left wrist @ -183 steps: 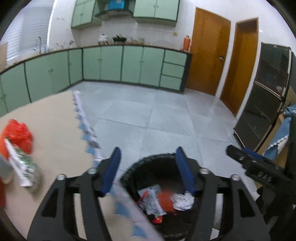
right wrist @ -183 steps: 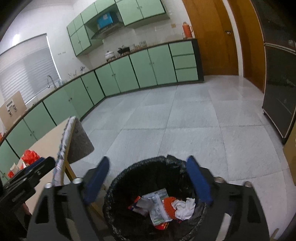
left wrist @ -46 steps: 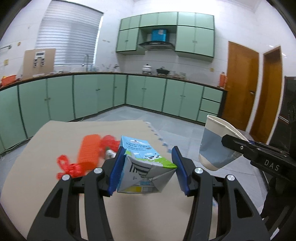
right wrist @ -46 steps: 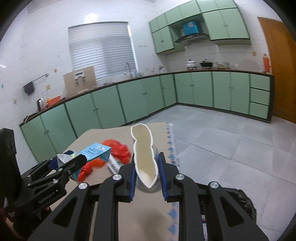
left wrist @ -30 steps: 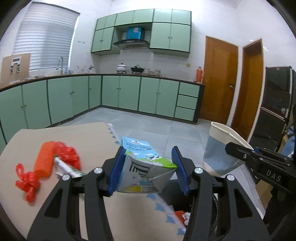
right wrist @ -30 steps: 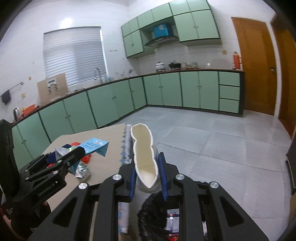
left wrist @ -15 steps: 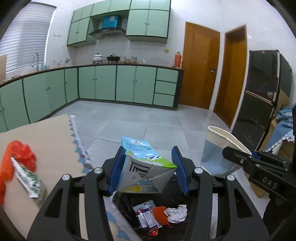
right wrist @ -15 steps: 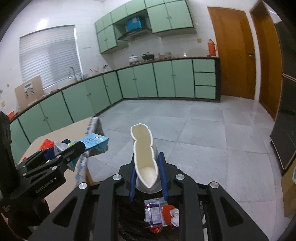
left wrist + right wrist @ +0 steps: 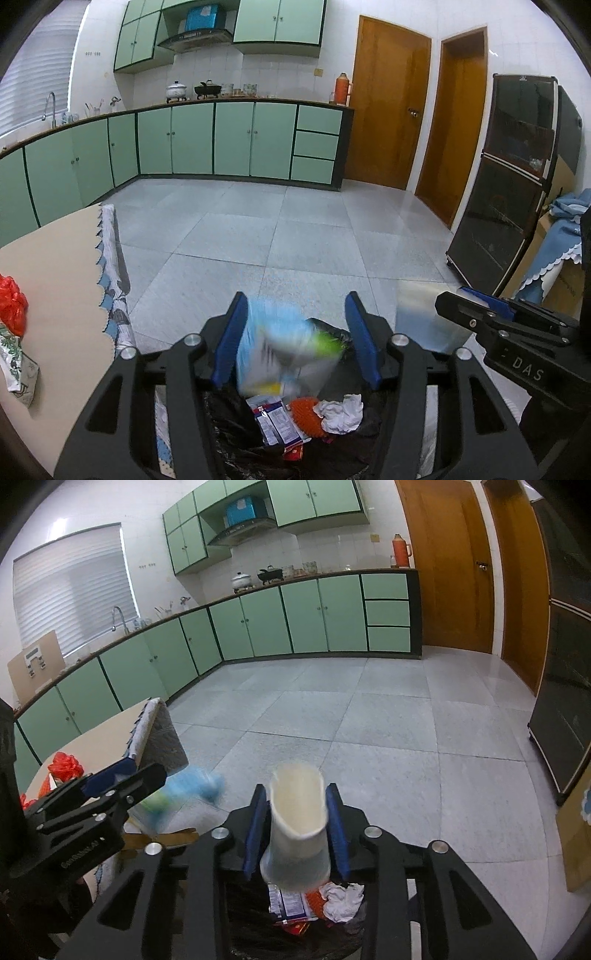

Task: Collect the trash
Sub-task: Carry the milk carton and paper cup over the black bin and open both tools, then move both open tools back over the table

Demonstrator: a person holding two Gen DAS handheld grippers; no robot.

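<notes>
Only beside left claw [image 9: 295, 341]: red bag [image 9: 11, 304].

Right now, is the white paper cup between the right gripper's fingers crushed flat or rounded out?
Rounded out. The white paper cup shows a wide, open mouth between the right gripper's opening blue fingers, and it is motion-blurred.

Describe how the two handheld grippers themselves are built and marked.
Both are matte black frames with cut-out openings and round silver bolts. The left gripper and right gripper each carry two blue-padded fingers. White "DAS" lettering marks the side of the right one, seen from the left wrist view. No cables or sleeves show.
</notes>
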